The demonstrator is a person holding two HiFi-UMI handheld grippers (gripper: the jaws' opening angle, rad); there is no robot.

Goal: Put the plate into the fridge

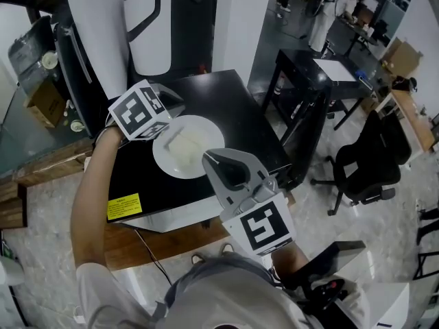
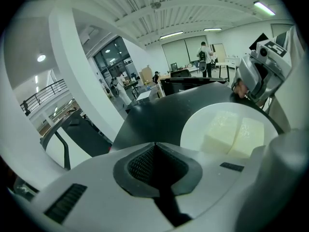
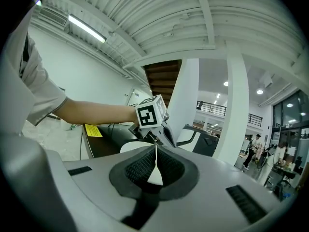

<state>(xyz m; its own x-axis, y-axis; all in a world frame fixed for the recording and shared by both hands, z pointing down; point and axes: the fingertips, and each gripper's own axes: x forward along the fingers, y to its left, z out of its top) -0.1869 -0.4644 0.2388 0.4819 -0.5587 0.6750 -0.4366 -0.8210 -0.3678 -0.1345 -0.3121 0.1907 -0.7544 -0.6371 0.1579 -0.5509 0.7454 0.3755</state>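
Over on the black table (image 1: 226, 101), sitting toward the front edge: plate (image 1: 208, 131) with two pale blocks (image 1: 182, 146). Parking the left gripper (image 2: 155, 146) beside its left rim and the right gripper (image 3: 155, 149) at its front-right rim, both clenched, empty. Worrying about nudging it off the edge, or tipping blocks off while scooping.

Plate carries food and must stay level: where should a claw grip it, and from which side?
Probably the bare near rim of the plate, one jaw over and one under, coming in low from that side. It lies flat on the table, two pale blocks fill its middle, and the right claw is at that edge.
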